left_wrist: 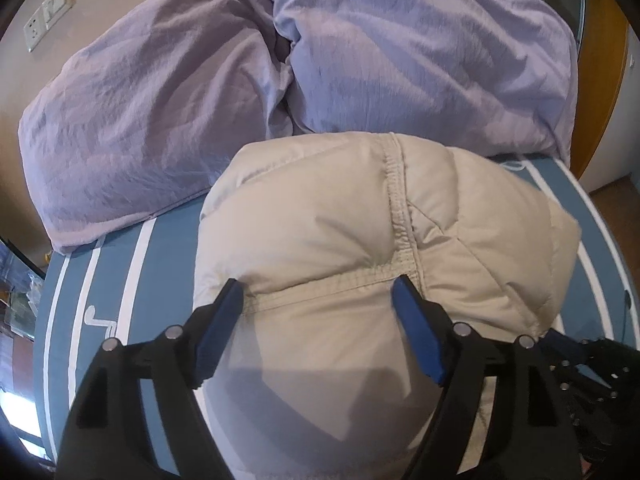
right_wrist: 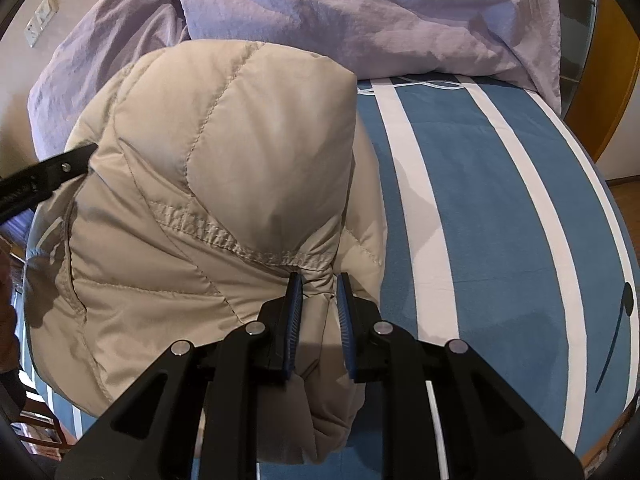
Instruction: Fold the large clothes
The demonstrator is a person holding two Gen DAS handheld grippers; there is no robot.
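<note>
Jacket point(left_wrist: 360, 240), beige and quilted, lies bundled on the bed point(right_wrist: 500, 200), on a blue sheet with white stripes. It sits toward the near part of the sheet, and its far edge reaches the lilac duvet point(left_wrist: 420, 48) heaped at the head of the bed. A gathered seam point(left_wrist: 400, 200) runs across the padded panels.

Left gripper point(left_wrist: 320, 300): jaws stand wide, one blue pad to each side of a padded section of the jacket. The pads do not press the fabric; whether the tips touch it cannot be told.

Right gripper point(right_wrist: 318, 304): jaws stand narrow, clamped on a pinched fold of the jacket just below the seam. The fabric puckers between the two blue pads. In the right wrist view, the black tip of the left gripper shows at the jacket's left edge.

A thin white cord point(right_wrist: 420, 85) lies on the sheet just beside the duvet. Wall sockets point(left_wrist: 48, 12) are mounted on the beige wall beyond the bed.
</note>
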